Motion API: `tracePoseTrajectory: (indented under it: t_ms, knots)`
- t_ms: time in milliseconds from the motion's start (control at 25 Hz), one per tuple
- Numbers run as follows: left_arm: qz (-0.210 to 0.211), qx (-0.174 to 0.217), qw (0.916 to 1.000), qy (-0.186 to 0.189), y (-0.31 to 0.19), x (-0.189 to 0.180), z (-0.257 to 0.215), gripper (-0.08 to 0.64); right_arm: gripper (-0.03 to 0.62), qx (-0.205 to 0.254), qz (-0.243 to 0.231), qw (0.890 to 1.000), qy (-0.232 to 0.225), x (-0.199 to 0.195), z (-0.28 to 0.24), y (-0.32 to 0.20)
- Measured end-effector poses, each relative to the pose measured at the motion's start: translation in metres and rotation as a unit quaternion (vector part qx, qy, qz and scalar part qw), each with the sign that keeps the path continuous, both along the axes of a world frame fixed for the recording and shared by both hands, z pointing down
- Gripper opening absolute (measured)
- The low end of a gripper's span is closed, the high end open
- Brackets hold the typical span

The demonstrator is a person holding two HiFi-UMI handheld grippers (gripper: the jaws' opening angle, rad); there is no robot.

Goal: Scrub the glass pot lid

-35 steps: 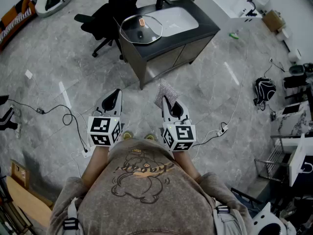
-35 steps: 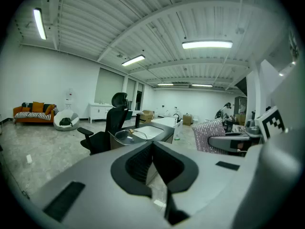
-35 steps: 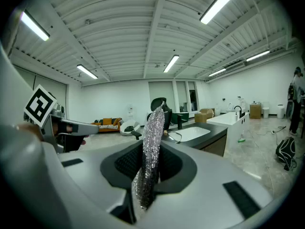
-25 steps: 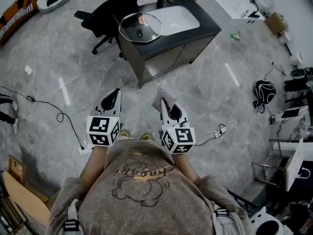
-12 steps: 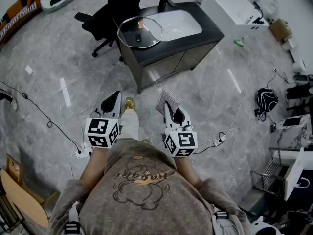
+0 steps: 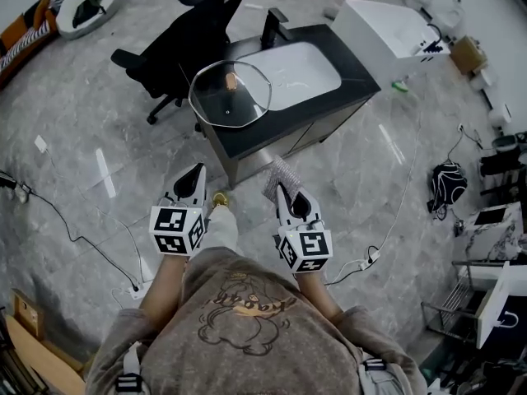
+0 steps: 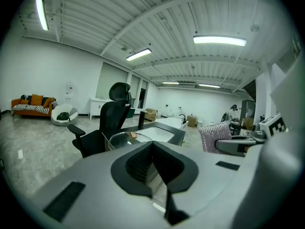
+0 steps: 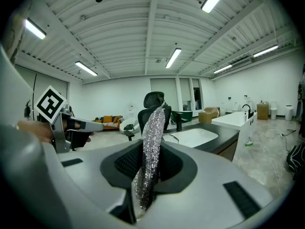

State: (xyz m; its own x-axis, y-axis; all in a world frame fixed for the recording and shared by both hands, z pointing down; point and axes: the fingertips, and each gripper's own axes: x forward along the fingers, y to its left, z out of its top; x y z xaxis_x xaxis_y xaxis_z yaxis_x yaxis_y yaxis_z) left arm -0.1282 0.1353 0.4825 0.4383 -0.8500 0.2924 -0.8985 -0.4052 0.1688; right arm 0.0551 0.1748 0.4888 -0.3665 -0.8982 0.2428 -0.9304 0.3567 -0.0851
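Observation:
The glass pot lid point(image 6: 230, 94) with a small brown knob lies on the left end of the dark sink cabinet's counter point(image 6: 272, 126), ahead of me. It also shows in the left gripper view as the lid point(image 7: 125, 138). My left gripper point(image 6: 198, 173) is held at waist height short of the cabinet, shut and empty point(image 7: 152, 144). My right gripper point(image 6: 278, 189) is shut on a silver scrub cloth point(image 6: 278, 173), which stands up between its jaws point(image 8: 151, 137). Both grippers are well apart from the lid.
A white basin point(image 6: 292, 62) is set in the counter, with a black tap point(image 6: 269, 30) behind it. A black office chair point(image 6: 185, 31) stands left of the cabinet and a white unit point(image 6: 383, 15) to the right. Cables point(image 6: 74, 220) trail over the grey floor.
I have walked toward the cabinet, so it and the lid sit closer and lower in the head view. Both grippers kept their hold and their place in front of me.

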Motion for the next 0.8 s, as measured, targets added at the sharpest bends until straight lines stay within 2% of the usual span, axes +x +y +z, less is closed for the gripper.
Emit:
tracePoseTrajectory:
  t_ms: [160, 400, 560, 800]
  knots:
    - [0.011, -0.010, 0.9999, -0.008, -0.065, -0.005, 0.004, 0.018, 0.083, -0.005, -0.004, 1.000, 0.009, -0.008, -0.003, -0.065]
    - [0.022, 0.012, 0.9995, -0.019, -0.149, -0.019, -0.014, 0.018, 0.083, 0.001, 0.004, 1.000, 0.012, -0.023, -0.026, -0.148]
    - [0.011, 0.029, 0.9992, -0.024, -0.192, -0.028, -0.027, 0.018, 0.083, 0.012, 0.018, 1.000, 0.009, -0.025, -0.037, -0.187]
    - [-0.001, 0.038, 0.9990, -0.022, -0.228, -0.028, -0.039, 0.018, 0.083, 0.008, 0.031, 0.999, 0.003, -0.020, -0.036, -0.218]
